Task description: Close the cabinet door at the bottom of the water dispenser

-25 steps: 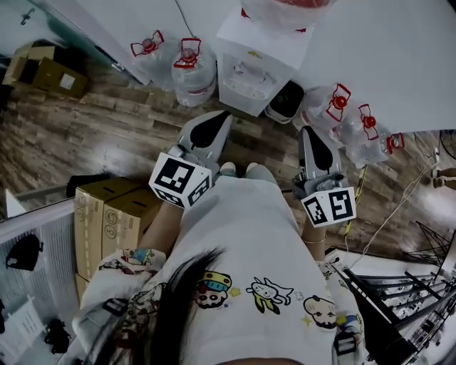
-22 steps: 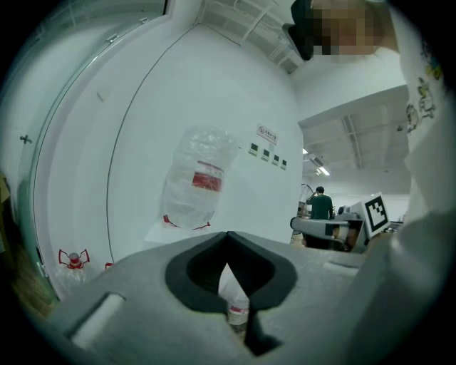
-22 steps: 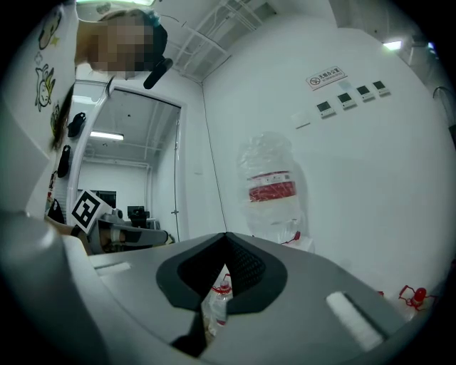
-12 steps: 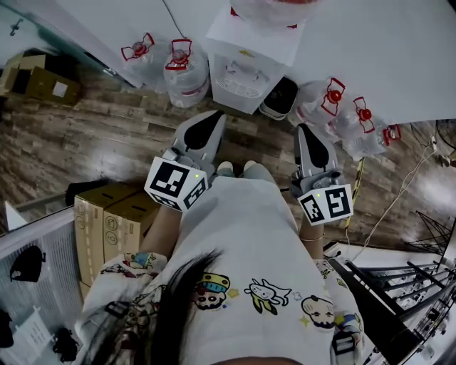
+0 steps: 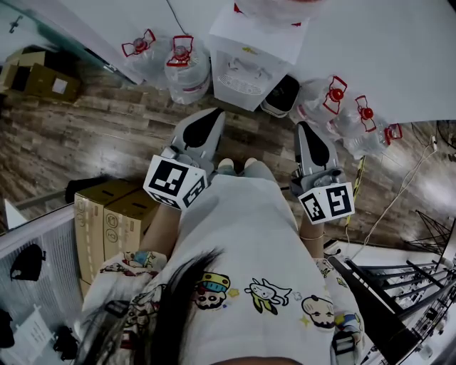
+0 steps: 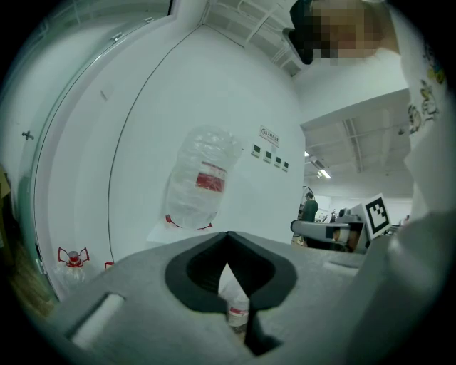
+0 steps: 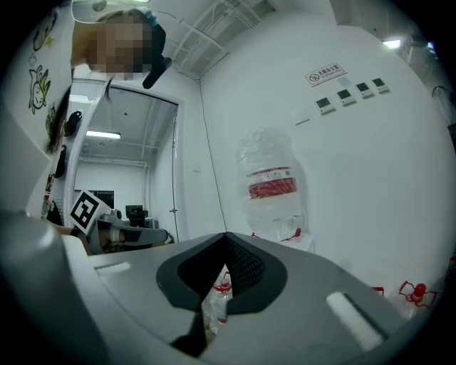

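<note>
The white water dispenser stands against the wall at top centre, with a clear bottle upside down on top. From above I cannot make out its bottom cabinet door. My left gripper and right gripper are held side by side, short of the dispenser, both pointing at it. Each has its jaws together with nothing between them. In the left gripper view, the shut left gripper faces the bottle. In the right gripper view, the shut right gripper faces the same bottle.
Water jugs with red handles stand left of the dispenser and more jugs lie to its right. A black bin sits beside it. Cardboard boxes are at my left, and a metal rack at lower right.
The head view has shifted slightly. Both grippers keep their places in front of the dispenser, still shut.
</note>
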`<state>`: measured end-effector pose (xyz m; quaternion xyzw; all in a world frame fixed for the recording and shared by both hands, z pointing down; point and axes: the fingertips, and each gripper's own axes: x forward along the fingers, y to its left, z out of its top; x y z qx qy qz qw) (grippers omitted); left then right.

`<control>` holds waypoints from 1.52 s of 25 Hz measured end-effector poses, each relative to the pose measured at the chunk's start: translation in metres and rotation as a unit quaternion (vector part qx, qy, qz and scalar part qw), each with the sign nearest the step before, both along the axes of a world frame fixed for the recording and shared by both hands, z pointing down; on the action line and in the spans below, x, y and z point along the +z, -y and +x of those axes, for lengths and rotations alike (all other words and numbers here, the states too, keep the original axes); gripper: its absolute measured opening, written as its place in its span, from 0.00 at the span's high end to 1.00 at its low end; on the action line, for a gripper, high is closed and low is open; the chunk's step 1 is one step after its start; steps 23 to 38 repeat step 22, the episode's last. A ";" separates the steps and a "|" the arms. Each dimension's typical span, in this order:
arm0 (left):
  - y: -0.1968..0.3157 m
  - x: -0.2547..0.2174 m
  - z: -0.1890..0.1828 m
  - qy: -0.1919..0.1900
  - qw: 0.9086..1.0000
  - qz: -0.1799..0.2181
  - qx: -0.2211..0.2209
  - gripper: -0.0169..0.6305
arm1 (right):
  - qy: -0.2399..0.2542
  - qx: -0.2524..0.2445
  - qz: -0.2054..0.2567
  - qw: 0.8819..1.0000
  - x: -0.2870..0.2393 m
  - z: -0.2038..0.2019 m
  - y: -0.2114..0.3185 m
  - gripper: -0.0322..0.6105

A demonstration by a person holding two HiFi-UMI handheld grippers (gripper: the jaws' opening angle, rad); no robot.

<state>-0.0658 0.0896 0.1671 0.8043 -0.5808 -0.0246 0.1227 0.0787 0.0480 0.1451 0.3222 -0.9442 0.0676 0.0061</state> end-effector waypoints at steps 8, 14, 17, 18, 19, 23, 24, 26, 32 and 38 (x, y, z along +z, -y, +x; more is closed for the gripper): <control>0.001 0.001 -0.004 -0.003 1.000 -0.001 -0.001 0.97 | 0.000 0.004 -0.003 1.000 0.000 -0.001 0.000 0.94; 0.003 -0.001 -0.006 -0.003 1.000 0.003 -0.001 0.97 | 0.002 0.002 -0.001 1.000 -0.001 -0.005 0.000 0.94; 0.005 0.000 -0.006 -0.004 1.000 0.003 0.000 0.97 | 0.004 0.002 -0.002 1.000 0.000 -0.006 0.001 0.94; 0.005 0.000 -0.007 -0.004 1.000 0.003 0.000 0.97 | 0.004 0.001 -0.002 1.000 0.000 -0.006 0.001 0.94; 0.004 -0.001 -0.008 -0.004 1.000 0.003 0.000 0.97 | 0.004 0.001 -0.002 1.000 0.000 -0.007 0.001 0.94; 0.003 -0.001 -0.012 -0.004 1.000 0.005 -0.001 0.97 | 0.004 0.001 -0.002 1.000 0.000 -0.010 0.001 0.94; 0.003 -0.001 -0.012 -0.004 1.000 0.005 -0.001 0.97 | 0.004 0.001 -0.002 1.000 0.000 -0.010 0.001 0.94; 0.003 -0.001 -0.012 -0.004 1.000 0.005 -0.001 0.97 | 0.004 0.001 -0.002 1.000 0.000 -0.010 0.001 0.94; 0.003 -0.001 -0.012 -0.004 1.000 0.005 -0.001 0.97 | 0.004 0.001 -0.002 1.000 0.000 -0.010 0.001 0.94; 0.003 -0.001 -0.012 -0.004 1.000 0.005 -0.001 0.97 | 0.004 0.001 -0.002 1.000 0.000 -0.010 0.001 0.94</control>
